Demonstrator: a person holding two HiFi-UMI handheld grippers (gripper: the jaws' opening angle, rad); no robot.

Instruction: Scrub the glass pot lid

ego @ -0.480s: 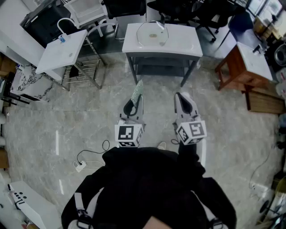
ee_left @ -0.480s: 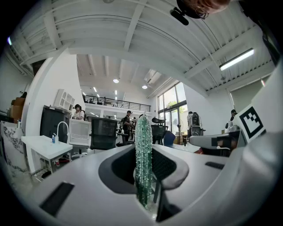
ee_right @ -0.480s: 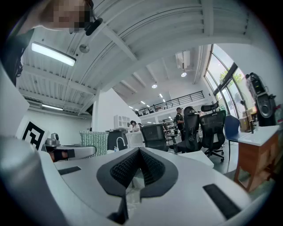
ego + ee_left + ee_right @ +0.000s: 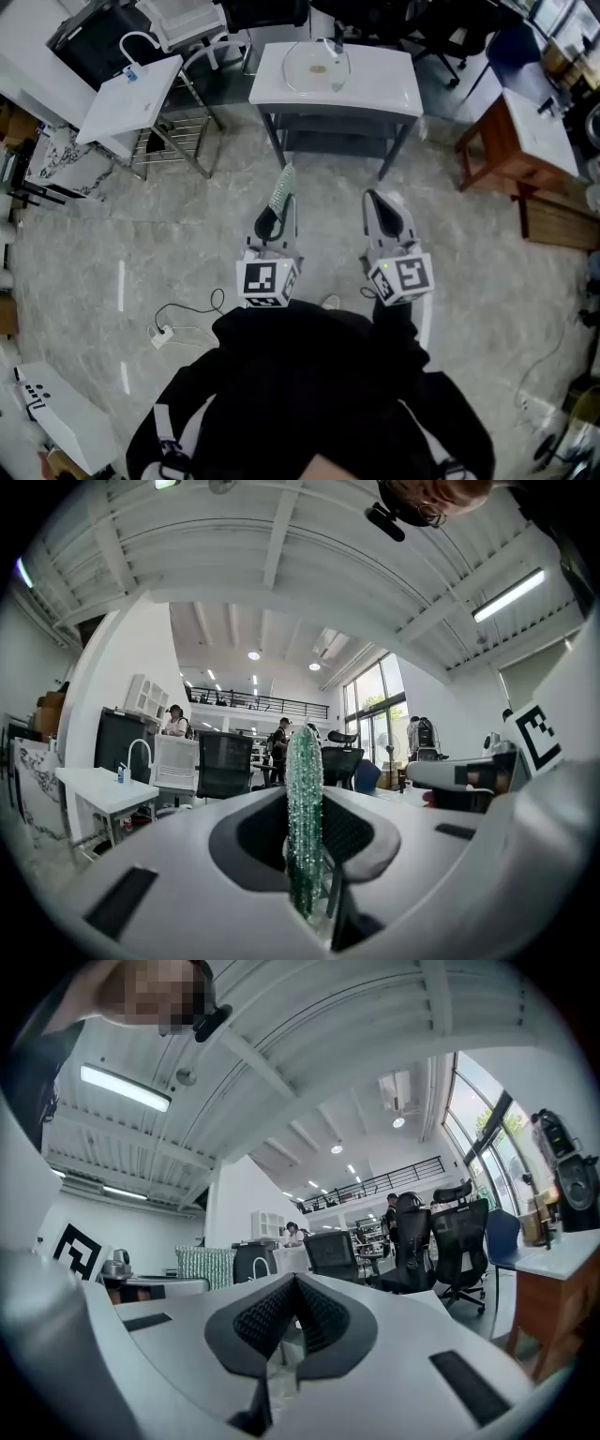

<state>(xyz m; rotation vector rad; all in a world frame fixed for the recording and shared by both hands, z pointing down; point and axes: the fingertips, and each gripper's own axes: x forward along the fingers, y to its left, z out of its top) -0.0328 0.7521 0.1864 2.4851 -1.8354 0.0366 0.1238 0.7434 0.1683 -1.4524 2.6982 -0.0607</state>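
The glass pot lid (image 4: 317,67) lies on a white sink table (image 4: 380,94) at the far end of the head view, well ahead of both grippers. My left gripper (image 4: 279,208) is shut on a green textured scrubber (image 4: 282,186) that sticks out past its tips toward the table. In the left gripper view the scrubber (image 4: 304,817) stands upright between the pads of the left gripper (image 4: 314,855). My right gripper (image 4: 380,202) is held beside it, jaws together with nothing in them. In the right gripper view the right gripper (image 4: 295,1321) is shut, and the scrubber (image 4: 204,1262) shows at the left.
Another white sink table (image 4: 131,98) with a tap stands at the left, a wire rack (image 4: 178,141) beside it. A wooden table (image 4: 511,141) is at the right. A cable with a plug (image 4: 164,330) lies on the marble floor. Office chairs stand beyond the tables.
The tables and floor have slid slightly up and left in the head view. Both grippers keep the same pose, the left one holding the scrubber as before.
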